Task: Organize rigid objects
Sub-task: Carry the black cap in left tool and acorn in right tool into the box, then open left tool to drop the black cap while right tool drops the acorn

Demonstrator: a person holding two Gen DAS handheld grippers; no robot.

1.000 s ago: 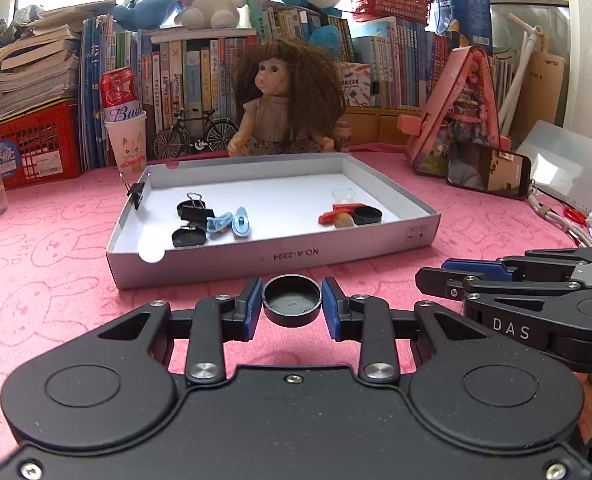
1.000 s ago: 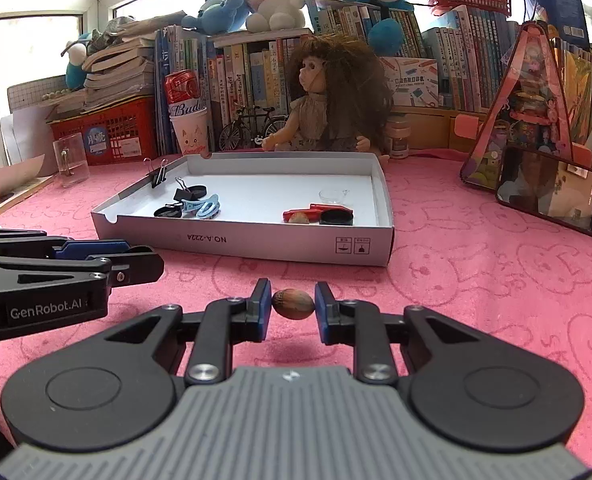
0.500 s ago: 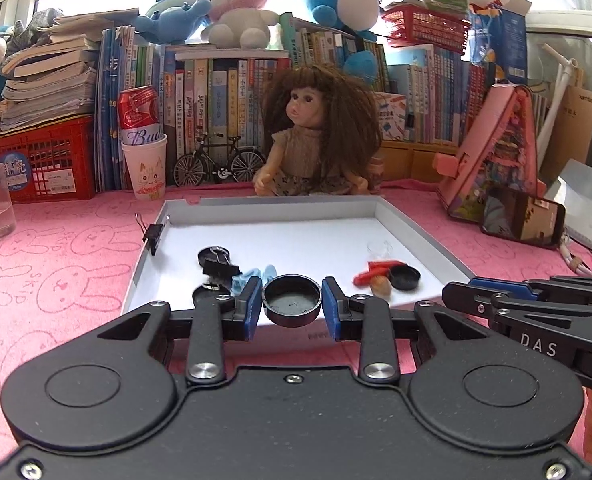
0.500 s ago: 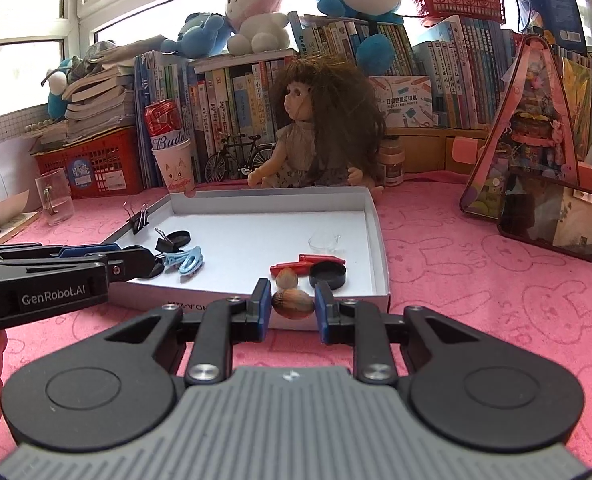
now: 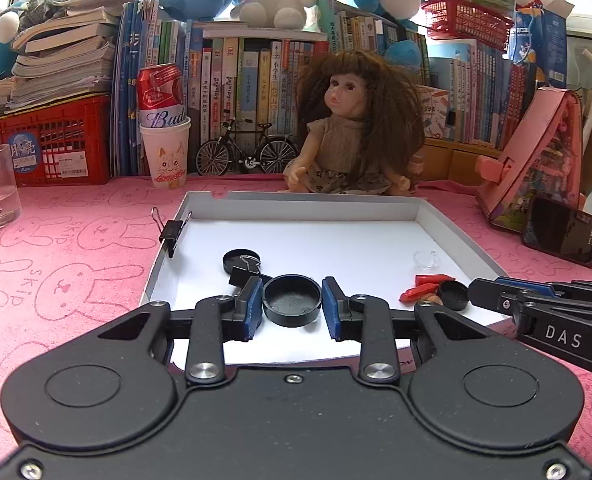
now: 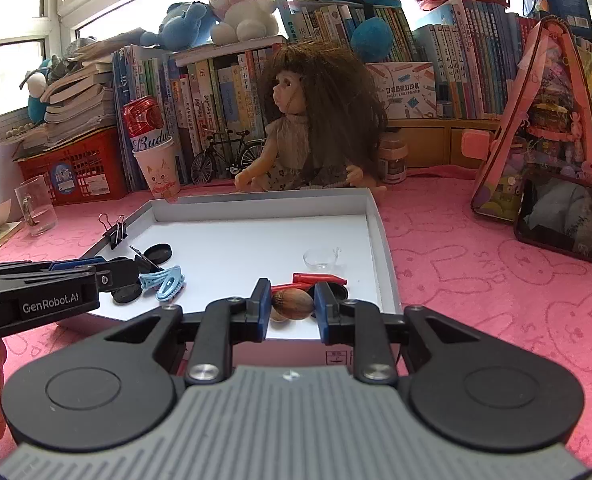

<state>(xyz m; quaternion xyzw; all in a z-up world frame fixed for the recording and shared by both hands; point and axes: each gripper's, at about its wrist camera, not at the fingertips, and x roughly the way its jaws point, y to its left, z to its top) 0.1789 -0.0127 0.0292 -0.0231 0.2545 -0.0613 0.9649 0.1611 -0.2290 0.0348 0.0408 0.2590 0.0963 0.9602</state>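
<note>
My left gripper (image 5: 291,303) is clamped on black cap (image 5: 291,301), held over white tray (image 5: 456,232) nr its 6 o'clock edge, by the other caps. Right gripper (image 6: 291,305) pinches brown nut (image 6: 293,303) at tray's 5 o'clock, beside red clip (image 6: 316,278); like w/ like, I judge.
</note>
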